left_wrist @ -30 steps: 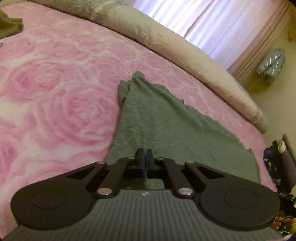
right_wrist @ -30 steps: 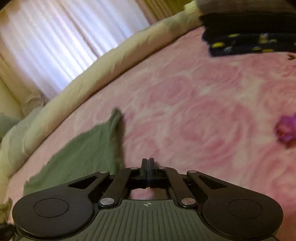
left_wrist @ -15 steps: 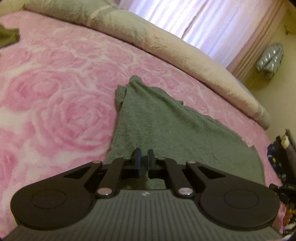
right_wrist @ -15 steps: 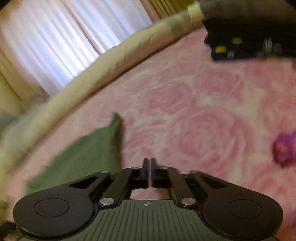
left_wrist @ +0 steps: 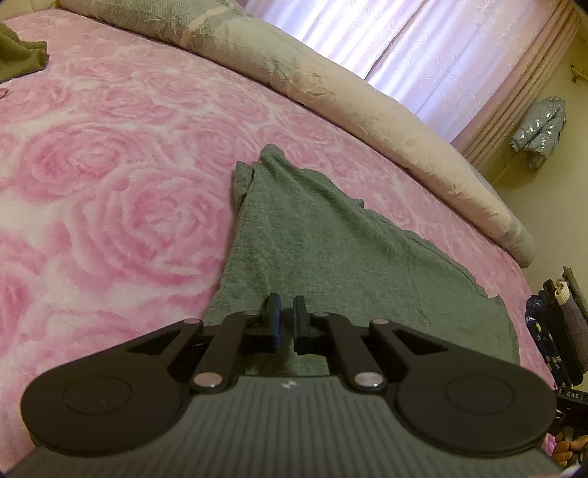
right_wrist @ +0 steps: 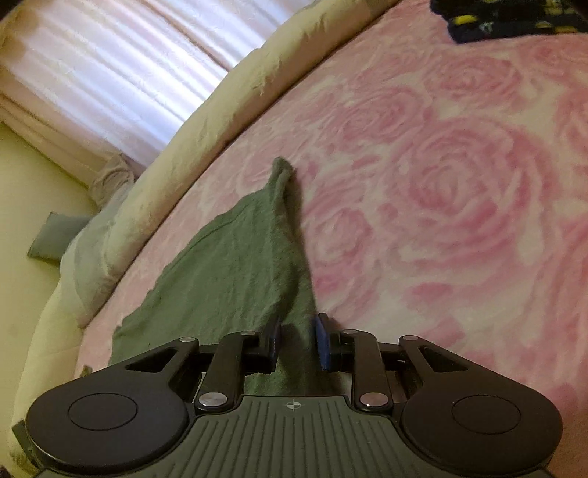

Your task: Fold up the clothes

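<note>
A bed covered with a pink fleece blanket (left_wrist: 110, 184) fills most of both views. Its pile is soft, printed with large roses. Along the far edge of the blanket lies a long beige rolled duvet (left_wrist: 330, 92) with a creased surface. Behind it hangs a pale, pleated curtain (left_wrist: 422, 47) with daylight coming through.

The green towel (left_wrist: 330, 250) lies flat on the blanket, near the duvet but not touching it. It is terry cloth and makes a rough triangle. Its far corner is drawn to a narrow, bunched point, and its wide end is under both tools.

The left gripper (left_wrist: 286, 320) is above the wide end of the towel. Its jaws are almost closed, with only a thin slit between the blue-faced pads. I cannot see any cloth pinched there.

The right gripper (right_wrist: 298, 338) is at the right border of the towel (right_wrist: 235, 264), where it meets the blanket. Its jaws have just been closing but stand clearly apart. A strip of the towel's edge is between them, and the pads do not seem to press on it.

Smaller things:
- A stack of dark folded clothes (right_wrist: 514, 18) with yellow marks at the far side of the bed.
- A silver padded jacket (left_wrist: 540, 128) hanging by the yellow wall.
- An olive cloth (left_wrist: 18, 51) at the left border of the blanket.
</note>
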A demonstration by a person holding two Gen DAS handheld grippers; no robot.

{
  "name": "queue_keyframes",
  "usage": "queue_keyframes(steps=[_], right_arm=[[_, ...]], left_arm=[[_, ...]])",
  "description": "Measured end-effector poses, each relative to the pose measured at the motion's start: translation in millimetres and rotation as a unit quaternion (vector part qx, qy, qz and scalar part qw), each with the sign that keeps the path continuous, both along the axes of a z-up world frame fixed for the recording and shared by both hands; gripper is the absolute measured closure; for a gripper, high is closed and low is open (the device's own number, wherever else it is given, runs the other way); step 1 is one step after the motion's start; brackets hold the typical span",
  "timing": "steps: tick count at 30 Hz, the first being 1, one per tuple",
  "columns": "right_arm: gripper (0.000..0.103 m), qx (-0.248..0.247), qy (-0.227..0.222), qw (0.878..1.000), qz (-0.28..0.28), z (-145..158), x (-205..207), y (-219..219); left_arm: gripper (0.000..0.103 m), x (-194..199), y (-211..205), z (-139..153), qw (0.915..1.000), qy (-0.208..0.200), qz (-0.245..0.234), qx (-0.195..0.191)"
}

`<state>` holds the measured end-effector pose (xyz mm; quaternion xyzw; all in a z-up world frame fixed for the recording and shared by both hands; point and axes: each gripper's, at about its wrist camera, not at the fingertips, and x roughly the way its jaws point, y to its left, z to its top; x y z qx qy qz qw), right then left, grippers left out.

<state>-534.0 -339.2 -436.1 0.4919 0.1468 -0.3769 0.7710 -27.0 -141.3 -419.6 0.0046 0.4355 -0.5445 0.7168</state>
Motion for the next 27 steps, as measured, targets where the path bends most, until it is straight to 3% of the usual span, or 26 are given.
queue_keyframes(steps=[1,2,7,9,12,15,17,19,22,24,25,27], right_arm=[[0.085,-0.006,0.008,1.0,0.002,1.0,1.6,0.5],[0.103,-0.013,0.021,1.0,0.0,1.6,3.2,-0.2],[0.103,-0.01,0.04,0.998,-0.049,0.7,-9.5,7.3],[0.103,-0.015,0.051,0.998,-0.042,0.3,-6.4,10.6],[0.103,-0.03,0.115,0.992,-0.039,16.2,2.7,11.8],[0.1,-0.113,0.197,0.972,-0.061,38.9,14.4,20.4],[0.1,-0.152,0.168,0.973,-0.035,47.2,24.1,20.0],[0.1,-0.164,0.142,0.976,0.01,45.3,40.0,14.6],[0.1,-0.166,0.137,0.975,0.053,26.1,66.9,-0.2],[0.1,-0.154,0.164,0.973,0.05,7.5,75.2,-14.3],[0.1,-0.161,0.173,0.971,0.038,3.1,73.0,-18.3],[0.1,-0.164,0.179,0.97,0.013,2.7,66.2,-29.8]], left_arm=[[0.1,-0.4,-0.3,0.0,1.0,-0.001,0.0,0.0],[0.1,-0.7,-0.5,0.0,1.0,-0.003,0.0,0.001],[0.101,0.4,0.3,-2.0,0.9999,-0.015,-0.002,0.008],[0.101,1.4,1.1,-2.6,0.9999,-0.012,0.0,0.007],[0.101,-0.6,2.5,4.7,0.9997,-0.024,0.002,0.008],[0.1,-2.2,1.8,18.5,0.999,-0.044,0.001,-0.007],[0.1,-3.8,-5.3,24.5,0.9986,-0.05,-0.006,-0.018],[0.099,-6.6,-16.7,27.9,0.9981,-0.052,-0.019,-0.028],[0.098,-14.5,-41.5,18.5,0.9965,-0.067,-0.045,-0.02],[0.097,-12.2,-56.3,4.2,0.9944,-0.093,-0.049,0.004],[0.101,-8.4,-62.5,-3.1,0.993,-0.106,-0.048,0.015],[0.101,4.0,-68.7,-2.7,0.9937,-0.103,-0.043,0.011]])
